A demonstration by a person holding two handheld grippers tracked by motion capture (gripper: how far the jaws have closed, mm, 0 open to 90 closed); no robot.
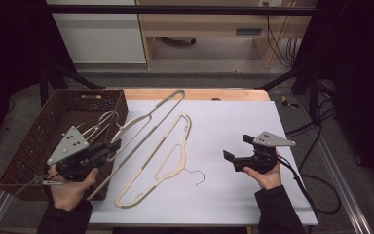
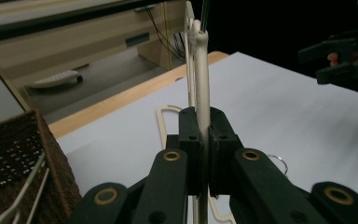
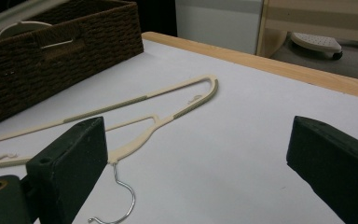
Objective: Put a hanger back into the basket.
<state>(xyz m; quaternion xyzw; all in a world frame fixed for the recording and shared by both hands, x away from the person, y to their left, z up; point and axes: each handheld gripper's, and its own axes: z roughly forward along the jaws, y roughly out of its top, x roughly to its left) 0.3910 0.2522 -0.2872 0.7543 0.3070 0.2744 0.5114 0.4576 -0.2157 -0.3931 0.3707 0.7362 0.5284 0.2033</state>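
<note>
The left hand-held gripper (image 1: 113, 145) sits at the left edge of the bench (image 1: 233, 122), just beside the woven basket (image 1: 39, 141). Its jaws are clamped on the bar of a cream hanger (image 1: 143, 126). The left gripper view shows the bar (image 2: 201, 93) pinched between the two black pads, running upward and away from the jaws. This held hanger is tilted: its far loop points toward the far edge of the bench, and its near end lies toward the near-left corner. Its metal hook (image 1: 106, 119) reaches over the basket rim.

A second hanger (image 1: 173, 156) lies flat on the white bench surface near the centre, just beside the held one. Its wire hook (image 1: 199, 178) points toward the near edge. In the right gripper view, this hanger (image 3: 135, 119) lies ahead of the jaws, with its hook (image 3: 123, 196) near the left pad.

The right hand-held gripper (image 1: 237, 148) is held toward the right edge of the bench, well apart from both hangers. Its jaws stand wide apart and nothing lies between them.

The basket stands at the left edge of the bench. A pale hanger part (image 3: 25, 29) lies inside it.
</note>
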